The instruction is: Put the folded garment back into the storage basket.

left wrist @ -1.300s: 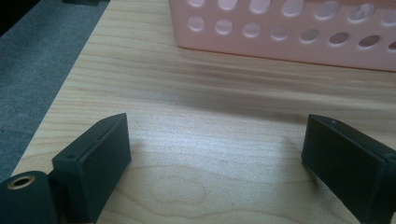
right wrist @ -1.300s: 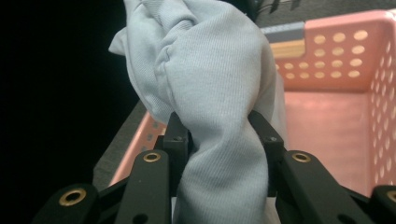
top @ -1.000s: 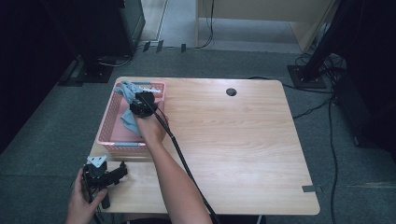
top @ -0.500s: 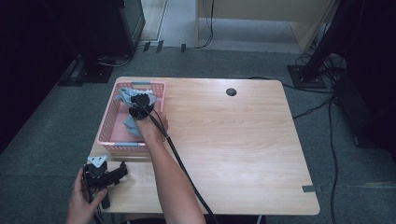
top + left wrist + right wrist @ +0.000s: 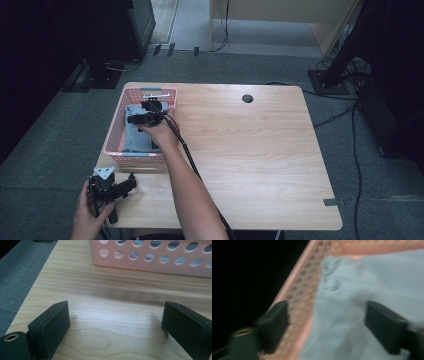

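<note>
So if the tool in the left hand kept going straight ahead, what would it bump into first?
Probably the pink basket: the left tool points across bare table at its holed wall.

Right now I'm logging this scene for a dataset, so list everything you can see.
table: one, light wood, centre of the room.
basket: one, pink, perforated, on the table's far left part.
cloth: one, pale blue-grey, inside the basket.
cable hole: one, dark, near the table's far edge.
left hand-held gripper: one, black, open, over the table's near left corner.
right hand-held gripper: one, black, open, over the cloth in the basket.
</note>
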`<move>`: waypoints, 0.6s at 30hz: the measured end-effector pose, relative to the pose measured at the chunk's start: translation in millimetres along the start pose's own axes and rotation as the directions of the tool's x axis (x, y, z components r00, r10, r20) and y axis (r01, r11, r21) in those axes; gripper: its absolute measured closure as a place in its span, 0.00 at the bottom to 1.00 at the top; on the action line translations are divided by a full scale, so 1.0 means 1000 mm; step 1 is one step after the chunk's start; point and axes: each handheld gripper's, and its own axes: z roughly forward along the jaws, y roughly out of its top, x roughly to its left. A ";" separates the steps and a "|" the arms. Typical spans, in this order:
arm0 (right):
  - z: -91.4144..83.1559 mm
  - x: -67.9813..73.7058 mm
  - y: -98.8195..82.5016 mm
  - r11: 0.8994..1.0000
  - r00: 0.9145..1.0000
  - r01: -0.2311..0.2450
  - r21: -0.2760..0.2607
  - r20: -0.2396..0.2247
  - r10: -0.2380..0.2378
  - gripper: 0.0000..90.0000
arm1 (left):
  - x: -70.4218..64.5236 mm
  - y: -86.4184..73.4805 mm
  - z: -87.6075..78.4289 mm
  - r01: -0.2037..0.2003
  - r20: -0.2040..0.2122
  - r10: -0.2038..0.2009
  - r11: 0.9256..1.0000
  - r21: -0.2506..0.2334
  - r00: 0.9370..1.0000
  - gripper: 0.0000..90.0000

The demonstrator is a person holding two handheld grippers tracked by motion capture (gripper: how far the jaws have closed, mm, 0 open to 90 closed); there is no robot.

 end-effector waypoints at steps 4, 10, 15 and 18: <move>-0.007 0.001 0.000 0.999 0.999 0.037 -0.004 -0.039 -0.037 0.10 | 0.000 0.000 0.000 0.001 0.000 -0.001 1.000 0.000 1.000 0.09; -0.019 0.009 0.000 0.995 0.996 0.088 -0.042 -0.019 -0.089 0.00 | 0.000 0.000 0.000 0.001 -0.002 -0.001 1.000 0.000 1.000 0.09; -0.028 0.019 -0.004 0.988 0.989 0.146 -0.058 0.012 -0.146 0.00 | -0.001 0.000 0.000 0.006 -0.004 -0.006 1.000 -0.002 1.000 0.09; -0.032 0.022 -0.009 0.977 0.979 0.200 -0.071 0.054 -0.197 0.00 | -0.001 0.000 0.000 0.004 -0.004 -0.004 1.000 0.000 1.000 0.09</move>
